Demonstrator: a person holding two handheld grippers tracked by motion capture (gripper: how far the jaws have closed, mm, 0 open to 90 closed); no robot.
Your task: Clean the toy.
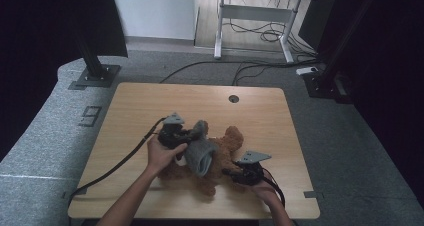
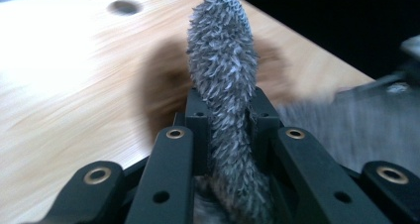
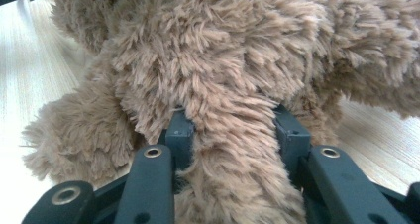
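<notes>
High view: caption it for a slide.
Two grippers pull a grey garment over a brown teddy bear.

I count one brown teddy bear (image 1: 227, 153), one grey fuzzy garment (image 1: 200, 153), two grippers, one wooden table (image 1: 140, 106).

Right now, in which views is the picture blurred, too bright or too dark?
Left gripper view: the pale wooden table is washed out by glare at the left and smeared by blur, while the fuzzy grey fabric garment stays fairly sharp. Right gripper view: the shaggy brown plush teddy bear is sharp, and the table is overexposed at the left. High view: dim overall, with dark side edges.
</notes>
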